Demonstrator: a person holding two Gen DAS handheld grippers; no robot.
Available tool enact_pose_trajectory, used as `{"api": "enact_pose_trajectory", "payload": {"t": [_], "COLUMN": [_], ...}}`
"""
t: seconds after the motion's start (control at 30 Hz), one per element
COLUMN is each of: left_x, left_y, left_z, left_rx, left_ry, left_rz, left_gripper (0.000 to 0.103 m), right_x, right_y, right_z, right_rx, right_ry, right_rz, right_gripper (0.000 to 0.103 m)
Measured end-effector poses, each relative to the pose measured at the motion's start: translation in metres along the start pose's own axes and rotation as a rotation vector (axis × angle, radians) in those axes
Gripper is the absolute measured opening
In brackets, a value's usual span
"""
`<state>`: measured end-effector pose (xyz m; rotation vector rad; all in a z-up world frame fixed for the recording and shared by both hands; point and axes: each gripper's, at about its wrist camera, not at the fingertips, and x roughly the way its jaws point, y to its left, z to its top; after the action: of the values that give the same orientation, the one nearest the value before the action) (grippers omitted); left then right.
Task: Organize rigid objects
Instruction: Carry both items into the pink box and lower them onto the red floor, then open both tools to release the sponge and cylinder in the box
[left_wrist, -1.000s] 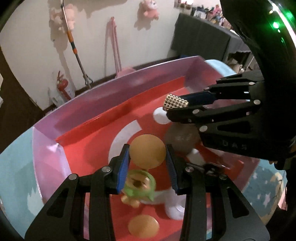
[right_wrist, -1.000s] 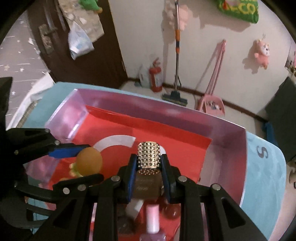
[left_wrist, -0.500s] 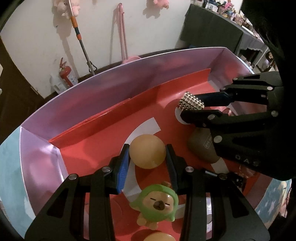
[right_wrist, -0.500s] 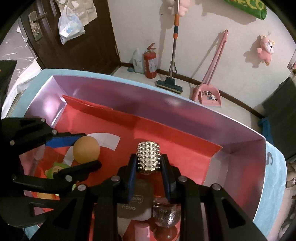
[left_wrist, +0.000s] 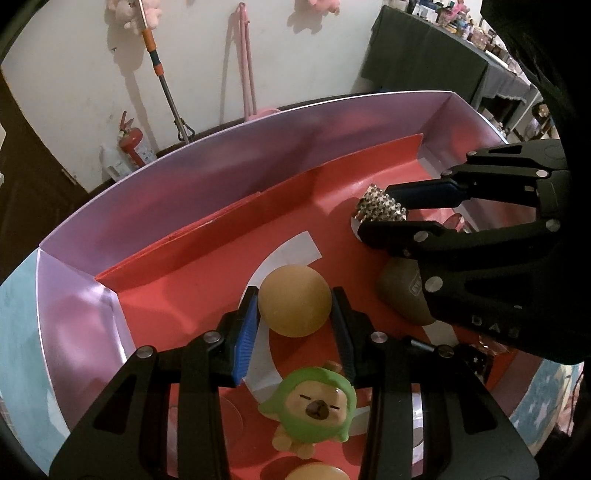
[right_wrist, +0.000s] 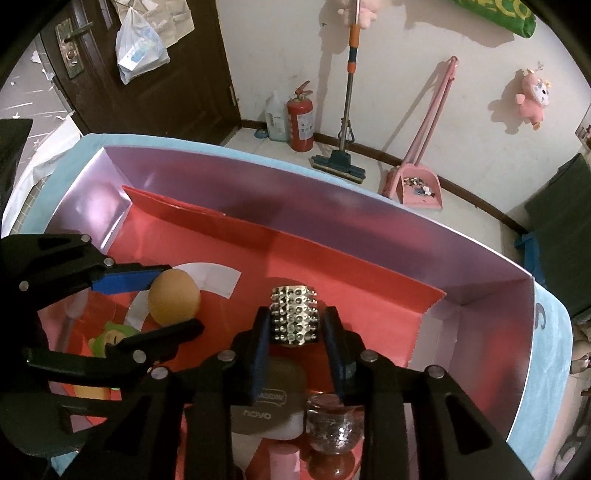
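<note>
A box with lilac walls (left_wrist: 221, 192) and a red floor holds the objects. My left gripper (left_wrist: 295, 295) is shut on an orange ball (left_wrist: 293, 310) low over the floor; the right wrist view shows the ball (right_wrist: 173, 295) in the left gripper (right_wrist: 181, 299). My right gripper (right_wrist: 295, 317) has a silver studded cylinder (right_wrist: 294, 314) between its jaws, which are opening, with a narrow gap at the right pad. In the left wrist view the right gripper (left_wrist: 376, 210) and the studded cylinder (left_wrist: 380, 208) are at the right.
A green hooded figurine (left_wrist: 314, 402) lies just below the ball, with a second orange ball (left_wrist: 317, 472) at the bottom edge. A grey case (right_wrist: 269, 410), a glittery glass jar (right_wrist: 334, 424) and a pink bottle (right_wrist: 282, 461) sit under the right gripper. The box stands on a light blue cloth (right_wrist: 546, 332).
Both grippers have sunk lower into the box with their objects. The right jaws have parted slightly from the studded cylinder. The ball stays gripped on the left.
</note>
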<state>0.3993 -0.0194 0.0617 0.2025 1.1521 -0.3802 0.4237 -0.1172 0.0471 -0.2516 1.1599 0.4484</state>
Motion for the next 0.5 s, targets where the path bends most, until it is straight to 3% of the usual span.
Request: {"api": "enact_pose_trajectory", "payload": {"t": [0.1, 0.5], "left_x": [-0.0008, -0.0068], "left_y": [0.0013, 0.0075], "left_z": [-0.0012, -0.0054], "left_rx": [-0.010, -0.022], "left_ry": [-0.005, -0.017], "left_rz": [0.004, 0.007], "left_gripper": [0.047, 0.047], "right_x": [0.0001, -0.0011], "right_y": [0.0014, -0.0012], "right_z": [-0.0013, -0.0005], "right_rx": [-0.004, 0.001], "right_ry": [0.003, 0.004], "right_rz": [0.001, 0.006], "right_gripper": [0.035, 0.040]}}
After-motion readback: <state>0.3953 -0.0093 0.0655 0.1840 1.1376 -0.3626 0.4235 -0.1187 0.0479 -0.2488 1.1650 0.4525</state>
